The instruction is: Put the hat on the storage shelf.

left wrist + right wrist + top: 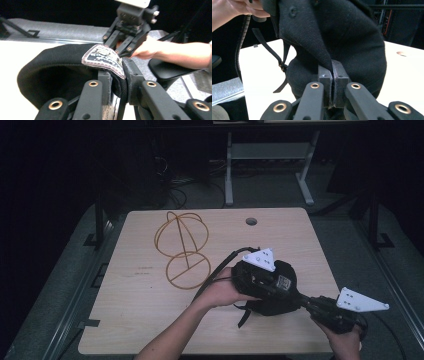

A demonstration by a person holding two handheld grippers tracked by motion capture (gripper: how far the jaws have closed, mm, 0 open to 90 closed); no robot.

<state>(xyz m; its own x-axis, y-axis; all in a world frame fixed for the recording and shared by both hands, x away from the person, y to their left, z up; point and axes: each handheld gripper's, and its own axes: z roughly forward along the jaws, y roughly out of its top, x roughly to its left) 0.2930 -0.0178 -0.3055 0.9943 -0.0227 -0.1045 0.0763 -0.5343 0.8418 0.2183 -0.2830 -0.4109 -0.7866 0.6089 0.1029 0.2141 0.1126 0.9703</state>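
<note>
High view: black fabric cap (270, 292) sits lower centre-right of the frame on the light wooden table (140, 320), held between both tools, with a tan wire-loop stand (182, 251) lying well apart at upper left of the tabletop. Left gripper (117, 86) is clamped on the cap's inner band right at the sewn label (103, 58), per the left gripper view. Right gripper (332, 78) has its jaws pinched together on a fold of the cap's cloth at frame centre, loose black strap (279, 62) hanging at left.
</note>
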